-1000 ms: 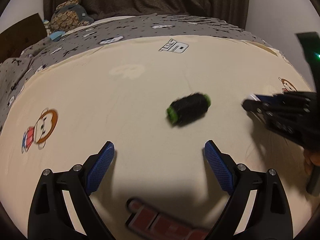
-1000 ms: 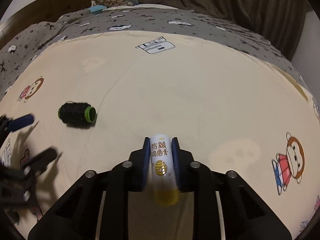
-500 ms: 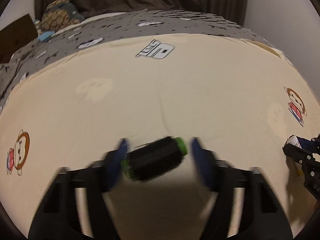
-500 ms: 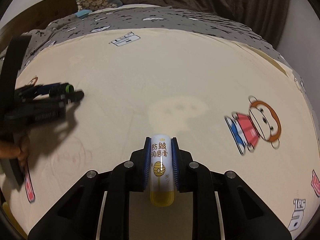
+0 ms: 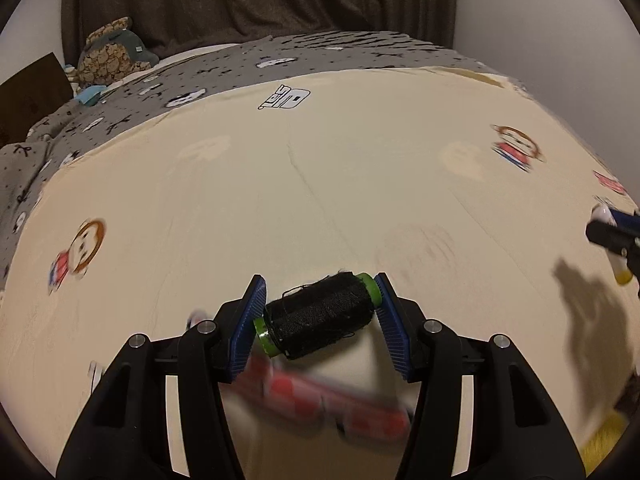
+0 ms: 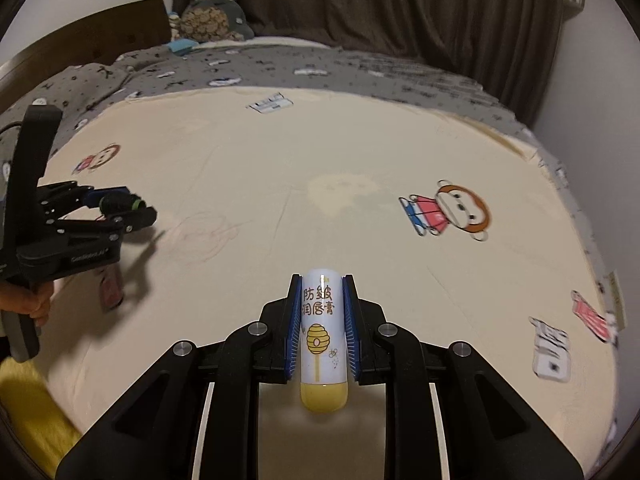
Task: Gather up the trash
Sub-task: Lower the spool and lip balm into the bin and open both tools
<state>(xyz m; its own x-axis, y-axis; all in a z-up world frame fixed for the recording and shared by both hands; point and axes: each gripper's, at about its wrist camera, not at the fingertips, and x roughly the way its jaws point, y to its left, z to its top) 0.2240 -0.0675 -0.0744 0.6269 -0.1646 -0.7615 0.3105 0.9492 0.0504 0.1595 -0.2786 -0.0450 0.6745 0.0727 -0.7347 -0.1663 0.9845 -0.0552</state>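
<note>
Since a second ago the left gripper (image 5: 320, 312) has closed on the black thread spool (image 5: 318, 316); the right gripper (image 6: 322, 320) pinches a lip-balm tube (image 6: 322, 336), at the left's three o'clock.

left wrist: being aimed forward and down along the left gripper (image 5: 320, 300), close over the sheet (image 5: 320, 184) | right wrist: being aimed likewise along the right gripper (image 6: 322, 300) | shared: sheet, curtain (image 5: 260, 0), plush (image 5: 110, 58) being seen in both; each gripper being caught at the other view's edge
</note>
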